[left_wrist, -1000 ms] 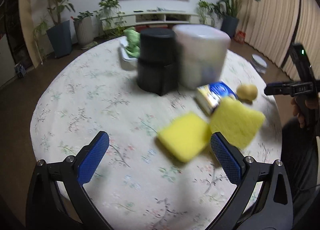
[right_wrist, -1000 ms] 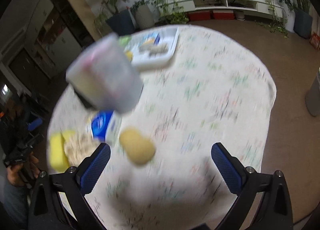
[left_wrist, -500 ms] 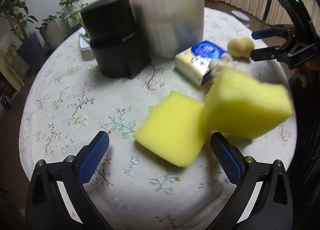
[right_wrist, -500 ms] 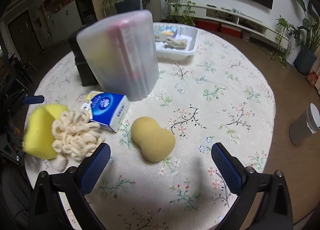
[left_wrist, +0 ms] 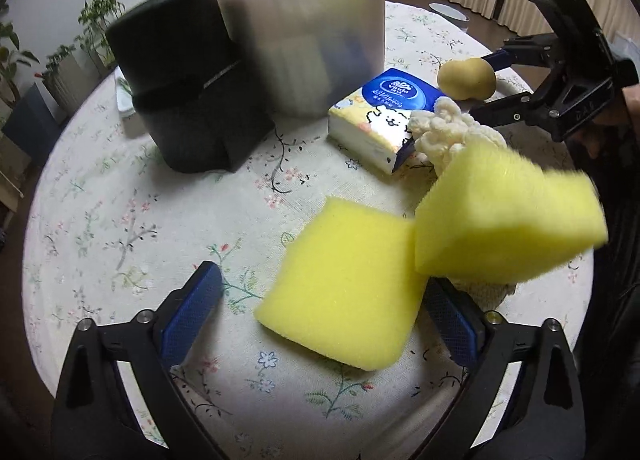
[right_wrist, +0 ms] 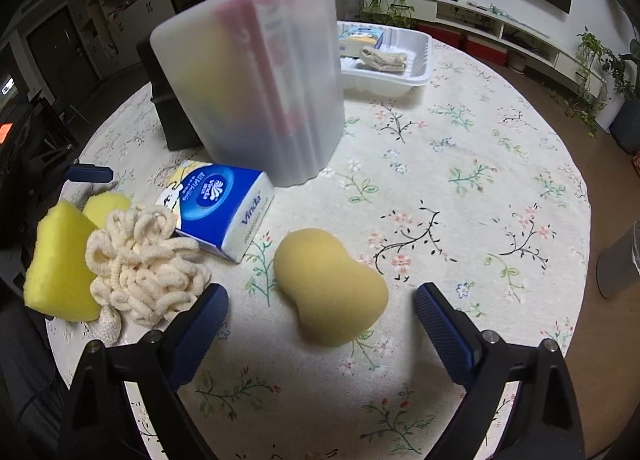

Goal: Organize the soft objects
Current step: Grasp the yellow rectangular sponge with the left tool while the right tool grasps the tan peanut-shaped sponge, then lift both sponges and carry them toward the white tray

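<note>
A flat yellow sponge (left_wrist: 344, 292) lies on the flowered tablecloth between the fingers of my left gripper (left_wrist: 320, 280). Its jaws are closing and the pads do not press on the sponge. A second yellow sponge (left_wrist: 508, 219) leans tilted over the flat one's right edge, beside a cream knitted scrubber (left_wrist: 448, 131). A tan peanut-shaped sponge (right_wrist: 328, 284) lies between the fingers of my right gripper (right_wrist: 320, 296), whose jaws are closing with a gap on both sides. In the left wrist view the right gripper (left_wrist: 486, 79) straddles that tan sponge (left_wrist: 466, 77).
A blue tissue pack (right_wrist: 216, 203) lies beside the scrubber (right_wrist: 140, 260). Behind stand a translucent lidded container (right_wrist: 260, 79) and a black container (left_wrist: 188, 87). A white tray (right_wrist: 416, 71) with soft items sits at the far side. The round table's edge (right_wrist: 576, 195) curves along the right.
Both grippers have come down and closer to the table. The left one rolled and now frames the flat yellow sponge; the right one now frames the tan sponge. Both jaws have narrowed slightly.
</note>
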`<state>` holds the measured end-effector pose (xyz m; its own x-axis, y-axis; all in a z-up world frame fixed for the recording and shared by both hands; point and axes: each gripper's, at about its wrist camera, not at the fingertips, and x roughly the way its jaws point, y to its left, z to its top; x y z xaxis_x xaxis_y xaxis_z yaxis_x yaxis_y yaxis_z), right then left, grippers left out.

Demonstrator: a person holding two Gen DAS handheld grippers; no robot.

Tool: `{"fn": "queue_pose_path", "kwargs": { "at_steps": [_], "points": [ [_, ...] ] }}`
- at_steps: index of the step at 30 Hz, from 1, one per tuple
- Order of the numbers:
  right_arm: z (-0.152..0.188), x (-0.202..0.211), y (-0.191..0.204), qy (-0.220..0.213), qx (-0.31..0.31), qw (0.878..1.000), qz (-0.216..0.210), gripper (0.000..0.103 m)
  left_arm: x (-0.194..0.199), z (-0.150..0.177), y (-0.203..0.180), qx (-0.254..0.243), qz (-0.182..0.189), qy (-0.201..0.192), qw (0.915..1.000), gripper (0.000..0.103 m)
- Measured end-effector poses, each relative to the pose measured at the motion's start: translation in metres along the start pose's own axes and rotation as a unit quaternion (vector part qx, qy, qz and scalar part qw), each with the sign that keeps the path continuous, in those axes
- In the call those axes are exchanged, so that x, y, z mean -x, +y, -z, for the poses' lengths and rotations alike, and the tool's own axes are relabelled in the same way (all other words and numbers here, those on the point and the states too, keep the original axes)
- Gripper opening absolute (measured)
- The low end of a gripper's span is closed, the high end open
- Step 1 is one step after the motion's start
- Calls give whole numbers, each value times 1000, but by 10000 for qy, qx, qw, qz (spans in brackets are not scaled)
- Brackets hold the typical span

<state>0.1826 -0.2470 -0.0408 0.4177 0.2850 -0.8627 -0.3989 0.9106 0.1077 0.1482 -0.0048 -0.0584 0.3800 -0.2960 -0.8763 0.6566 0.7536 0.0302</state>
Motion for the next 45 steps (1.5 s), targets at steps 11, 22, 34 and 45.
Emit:
{"fn": "queue_pose_path", "kwargs": {
  "at_steps": [11, 22, 34, 45],
  "points": [
    [-4, -4, 5, -8, 214, 9997, 116, 82, 5, -1, 0, 102, 183, -116, 9997, 62],
    [-7, -1, 4, -1, 381, 9989, 269, 50, 9, 5, 0, 228, 208, -235, 9992, 53],
    [6, 31, 4, -144, 107, 9998, 44, 45, 31, 17, 4, 613, 110, -427, 9971, 53],
    [37, 71, -31, -253, -741, 9968, -148, 45, 87, 49, 42, 1863, -215, -1053, 9766, 53]
  ]
}}
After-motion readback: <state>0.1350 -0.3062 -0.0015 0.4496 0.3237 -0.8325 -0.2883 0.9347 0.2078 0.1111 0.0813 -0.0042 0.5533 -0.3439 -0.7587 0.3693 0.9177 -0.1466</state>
